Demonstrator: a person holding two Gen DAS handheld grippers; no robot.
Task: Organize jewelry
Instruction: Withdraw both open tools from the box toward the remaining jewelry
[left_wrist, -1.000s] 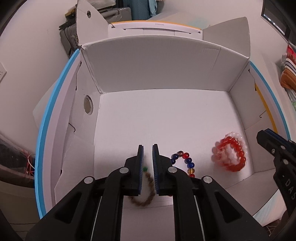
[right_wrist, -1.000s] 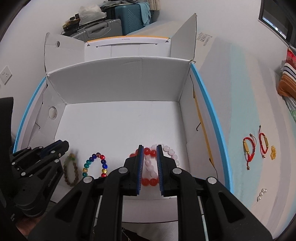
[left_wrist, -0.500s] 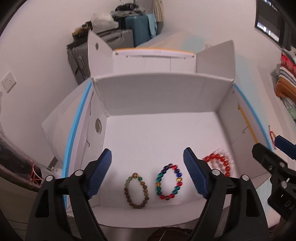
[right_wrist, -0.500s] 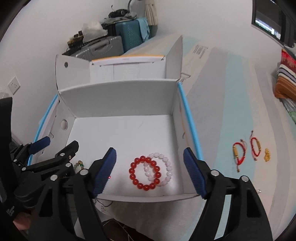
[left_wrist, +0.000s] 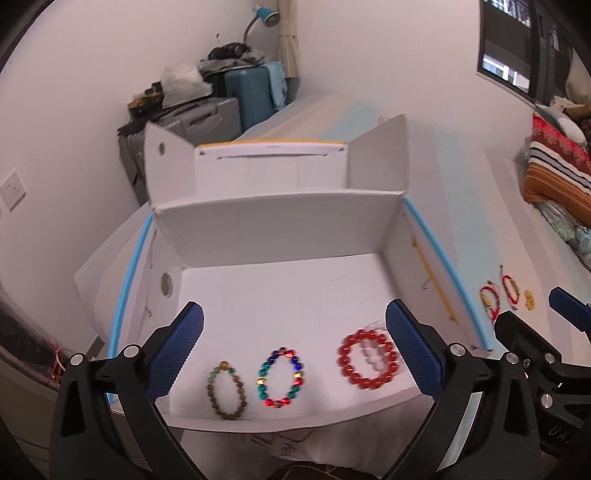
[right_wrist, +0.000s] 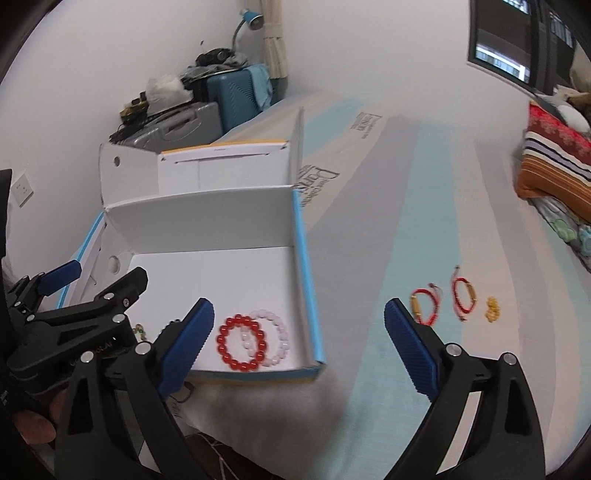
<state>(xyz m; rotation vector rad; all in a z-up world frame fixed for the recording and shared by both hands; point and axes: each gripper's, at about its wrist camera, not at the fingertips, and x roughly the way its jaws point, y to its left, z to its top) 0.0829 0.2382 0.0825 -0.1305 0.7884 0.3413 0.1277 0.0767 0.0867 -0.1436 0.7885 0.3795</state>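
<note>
An open white cardboard box (left_wrist: 280, 225) (right_wrist: 207, 210) lies on the bed. Inside near its front edge lie a brown bead bracelet (left_wrist: 226, 390), a multicoloured bead bracelet (left_wrist: 280, 377) and a red bead bracelet (left_wrist: 367, 360) (right_wrist: 242, 343) overlapping a pale pink one (right_wrist: 275, 338). My left gripper (left_wrist: 295, 347) is open and empty, above the box's front. My right gripper (right_wrist: 299, 349) is open and empty, over the box's right front corner. On the sheet to the right lie two red cord bracelets (right_wrist: 424, 306) (right_wrist: 463, 297) and a small gold piece (right_wrist: 492, 308).
Suitcases and bags (left_wrist: 221, 96) stand against the far wall. A striped pillow (right_wrist: 554, 173) lies at the far right. The bed sheet (right_wrist: 388, 206) is pale blue and grey striped.
Both grippers have opened, letting go of the bracelets, and pulled back and up from the box. The right gripper has swung toward the right.
</note>
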